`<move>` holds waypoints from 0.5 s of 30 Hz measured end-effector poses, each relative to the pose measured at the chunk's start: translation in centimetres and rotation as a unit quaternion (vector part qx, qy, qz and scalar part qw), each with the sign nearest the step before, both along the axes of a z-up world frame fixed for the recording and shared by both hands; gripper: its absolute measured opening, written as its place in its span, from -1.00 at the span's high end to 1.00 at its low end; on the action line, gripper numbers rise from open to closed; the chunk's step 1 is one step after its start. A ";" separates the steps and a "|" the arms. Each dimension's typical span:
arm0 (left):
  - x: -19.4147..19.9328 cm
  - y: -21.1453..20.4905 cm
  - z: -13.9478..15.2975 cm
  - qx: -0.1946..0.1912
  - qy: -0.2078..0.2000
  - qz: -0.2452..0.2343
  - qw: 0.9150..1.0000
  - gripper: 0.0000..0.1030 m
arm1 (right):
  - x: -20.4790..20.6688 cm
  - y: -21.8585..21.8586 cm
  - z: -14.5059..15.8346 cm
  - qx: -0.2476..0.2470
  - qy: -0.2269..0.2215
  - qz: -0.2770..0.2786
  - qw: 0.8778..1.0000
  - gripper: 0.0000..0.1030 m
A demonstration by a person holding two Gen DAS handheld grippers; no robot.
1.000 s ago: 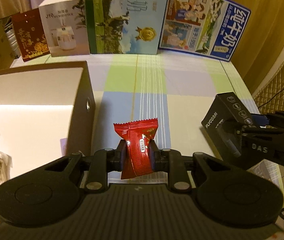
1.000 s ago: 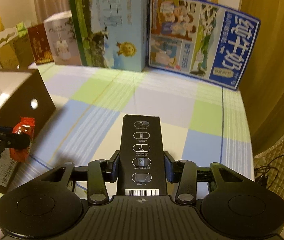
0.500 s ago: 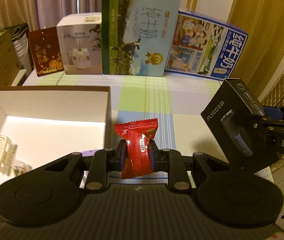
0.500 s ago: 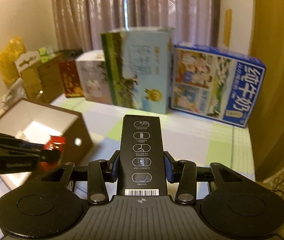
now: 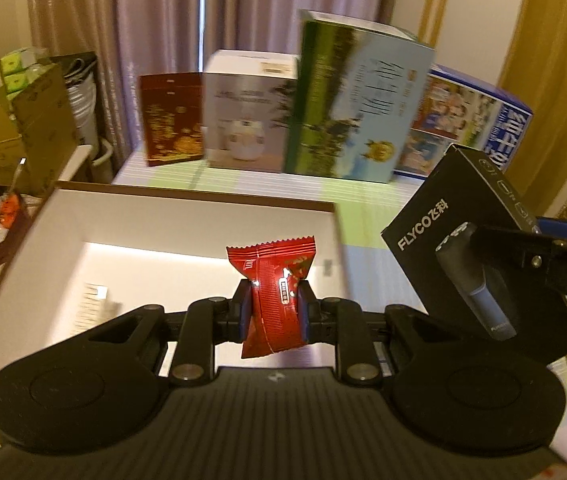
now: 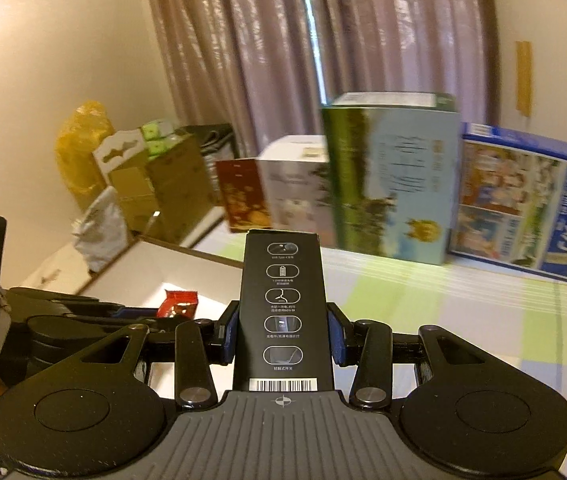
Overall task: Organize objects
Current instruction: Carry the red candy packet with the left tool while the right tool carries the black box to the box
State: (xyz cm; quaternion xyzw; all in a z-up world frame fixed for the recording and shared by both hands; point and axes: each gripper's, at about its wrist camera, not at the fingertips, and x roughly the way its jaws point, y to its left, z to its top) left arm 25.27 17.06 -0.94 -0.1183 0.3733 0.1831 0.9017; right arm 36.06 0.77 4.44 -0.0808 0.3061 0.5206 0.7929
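My left gripper (image 5: 272, 312) is shut on a red snack packet (image 5: 273, 292), held upright in the air over the right part of an open cardboard box with a white inside (image 5: 187, 220). My right gripper (image 6: 282, 334) is shut on a tall black FLYCO shaver box (image 6: 282, 312). In the left wrist view that shaver box (image 5: 459, 248) hangs to the right of the open box, above the checked tablecloth. The right wrist view shows the red packet (image 6: 177, 304) and the left gripper at its lower left. A small white item (image 5: 91, 300) lies inside the open box, blurred.
Standing along the table's far edge are a dark red box (image 5: 171, 124), a white humidifier box (image 5: 249, 120), a green-and-blue milk carton box (image 5: 355, 100) and a blue milk box (image 5: 471, 120). Brown cardboard boxes and bags (image 5: 15, 120) crowd the left. Curtains hang behind.
Both grippers have risen and swung left with their loads. The open box, at the left edge before, now lies under the red packet. The shaver box came nearer to the open box.
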 end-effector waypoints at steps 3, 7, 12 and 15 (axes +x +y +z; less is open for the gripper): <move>-1.1 2.3 0.0 0.008 0.007 0.006 1.000 0.63 | -1.3 2.5 -0.2 0.001 0.005 0.009 1.000 0.22; -2.2 5.5 -0.2 0.009 0.017 0.012 1.000 0.63 | -2.7 5.8 -1.0 -0.005 0.010 0.016 1.000 0.22; -2.7 9.0 -1.2 0.006 0.031 0.018 0.999 0.63 | -3.5 9.1 -2.8 -0.023 0.013 0.015 1.000 0.22; -2.5 10.7 -2.0 0.002 0.040 0.014 0.999 0.63 | -3.4 10.7 -4.2 -0.041 0.017 0.009 0.999 0.22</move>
